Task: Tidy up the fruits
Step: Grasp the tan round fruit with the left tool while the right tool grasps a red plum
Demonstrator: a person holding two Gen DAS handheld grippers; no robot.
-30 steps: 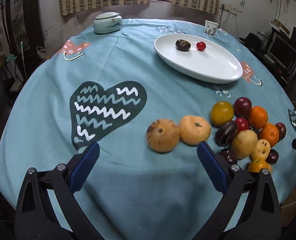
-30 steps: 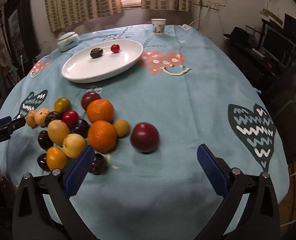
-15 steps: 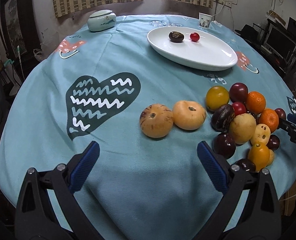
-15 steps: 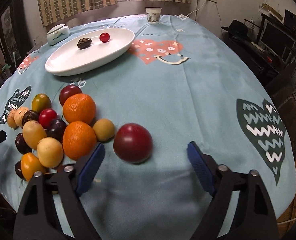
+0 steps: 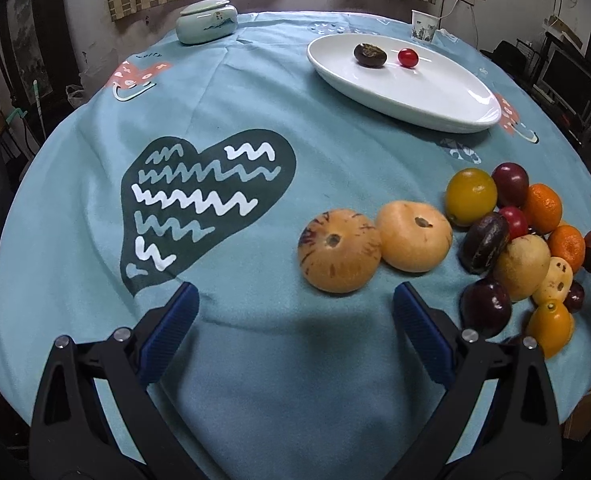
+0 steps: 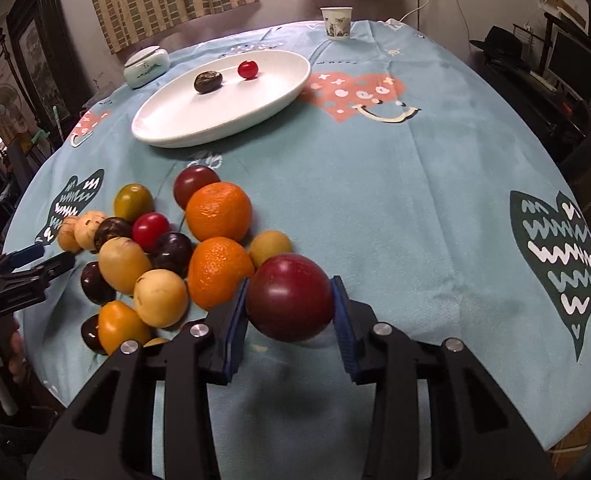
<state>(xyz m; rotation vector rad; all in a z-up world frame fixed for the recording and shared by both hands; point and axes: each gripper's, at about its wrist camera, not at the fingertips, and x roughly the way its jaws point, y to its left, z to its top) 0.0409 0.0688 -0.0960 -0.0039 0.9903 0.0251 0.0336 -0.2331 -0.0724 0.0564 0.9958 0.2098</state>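
A pile of mixed fruit lies on the blue tablecloth: oranges (image 6: 218, 211), dark plums, yellow and tan fruits. My right gripper (image 6: 291, 304) is shut on a large dark red plum (image 6: 290, 297) at the right end of the pile, low over the cloth. A white oval plate (image 6: 183, 128) at the back holds a dark fruit (image 6: 207, 81) and a small red tomato (image 6: 248, 69). My left gripper (image 5: 295, 316) is open and empty, just in front of two tan round fruits (image 5: 338, 250). The plate also shows in the left wrist view (image 5: 447, 112).
A lidded ceramic jar (image 5: 206, 21) stands at the table's back left and a paper cup (image 6: 336, 23) at the back. The table edge is close below both grippers. Furniture and screens (image 6: 575, 68) stand beyond the right side.
My right gripper moved forward and closed on the large dark red plum. My left gripper drew back slightly and stays open.
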